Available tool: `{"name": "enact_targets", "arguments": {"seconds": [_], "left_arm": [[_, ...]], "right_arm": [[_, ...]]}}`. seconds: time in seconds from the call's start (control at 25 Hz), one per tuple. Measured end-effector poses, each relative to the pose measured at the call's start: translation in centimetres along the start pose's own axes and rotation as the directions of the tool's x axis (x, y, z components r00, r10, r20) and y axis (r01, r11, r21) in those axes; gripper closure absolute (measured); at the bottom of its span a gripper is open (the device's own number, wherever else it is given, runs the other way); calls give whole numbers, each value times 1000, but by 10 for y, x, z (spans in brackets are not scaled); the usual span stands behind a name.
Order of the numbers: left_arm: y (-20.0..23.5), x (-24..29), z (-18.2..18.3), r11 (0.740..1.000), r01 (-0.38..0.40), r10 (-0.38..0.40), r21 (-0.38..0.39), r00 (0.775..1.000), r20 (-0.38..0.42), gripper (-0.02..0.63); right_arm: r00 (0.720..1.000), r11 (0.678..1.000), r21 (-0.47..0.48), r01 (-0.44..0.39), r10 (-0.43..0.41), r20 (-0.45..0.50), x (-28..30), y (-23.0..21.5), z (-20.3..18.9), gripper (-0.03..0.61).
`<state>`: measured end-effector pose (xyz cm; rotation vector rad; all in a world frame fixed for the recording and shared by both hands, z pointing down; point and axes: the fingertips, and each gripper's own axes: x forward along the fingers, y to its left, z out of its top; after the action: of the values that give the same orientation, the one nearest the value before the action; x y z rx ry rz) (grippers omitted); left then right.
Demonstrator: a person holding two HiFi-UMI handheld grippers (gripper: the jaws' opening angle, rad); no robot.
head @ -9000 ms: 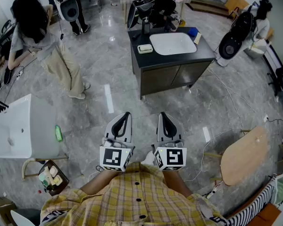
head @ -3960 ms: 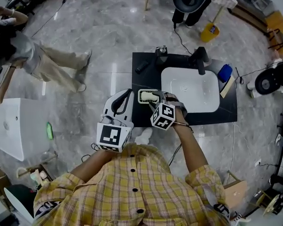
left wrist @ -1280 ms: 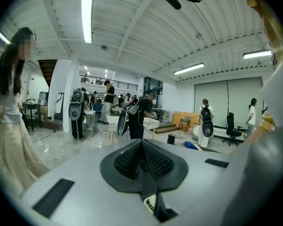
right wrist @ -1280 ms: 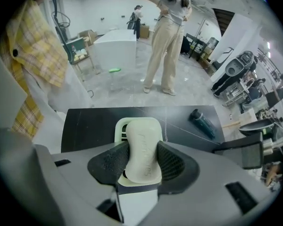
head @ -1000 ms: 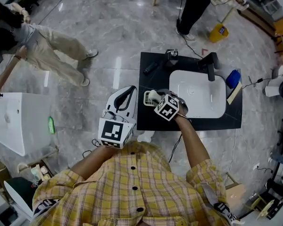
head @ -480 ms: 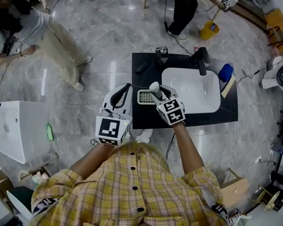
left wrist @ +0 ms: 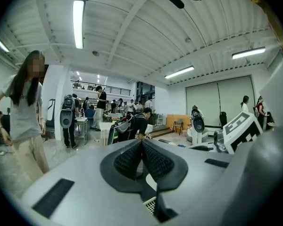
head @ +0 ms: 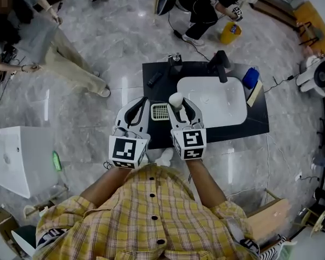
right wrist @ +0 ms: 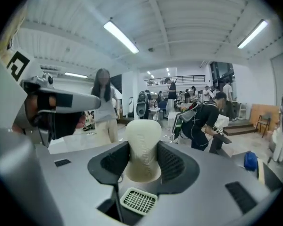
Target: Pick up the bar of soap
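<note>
Right gripper view: cream oval bar of soap clamped upright between right gripper jaws, frame centre, held above white slotted soap dish. Pick-up looks done (left gripper pinched closed, empty).

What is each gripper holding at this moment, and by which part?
The right gripper clamps the cream oval bar of soap by its lower half, and the rounded upper end stands clear of the jaws. The left gripper is shut on nothing.

Soap dish left of basin
</note>
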<state>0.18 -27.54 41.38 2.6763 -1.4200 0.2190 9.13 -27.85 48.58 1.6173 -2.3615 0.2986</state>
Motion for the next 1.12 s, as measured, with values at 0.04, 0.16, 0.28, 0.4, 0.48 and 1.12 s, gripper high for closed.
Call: {"name": "enact_targets", "arguments": {"seconds": [0.04,0.16,0.28,0.4,0.48,1.12], "left_arm": [[-2,0,1,1000,1,-1,-1,1000,4,601],[-4,2,3,1000,4,-3,-3,1000,11,601],[-9,2,4,1000,5,-5,1,1000,18,601],[-15,3,2,1000,14,-14,-3,1000,15,601],[-20,3,2,1000,23,-23,-5,1000,13,601],[-42,-1,0,998,66,-66,11,998,19,600]], "right_arm": [[1000,1000,13,15,-15,24,-7,-1,7,380],[993,997,43,68,-72,94,-25,-2,24,380],[982,992,55,118,-124,142,-42,-4,30,380],[970,986,75,148,-160,181,-57,-7,34,380],[963,984,80,160,-174,206,-65,-6,40,380],[949,981,47,188,-194,247,-78,-8,51,380]]}}
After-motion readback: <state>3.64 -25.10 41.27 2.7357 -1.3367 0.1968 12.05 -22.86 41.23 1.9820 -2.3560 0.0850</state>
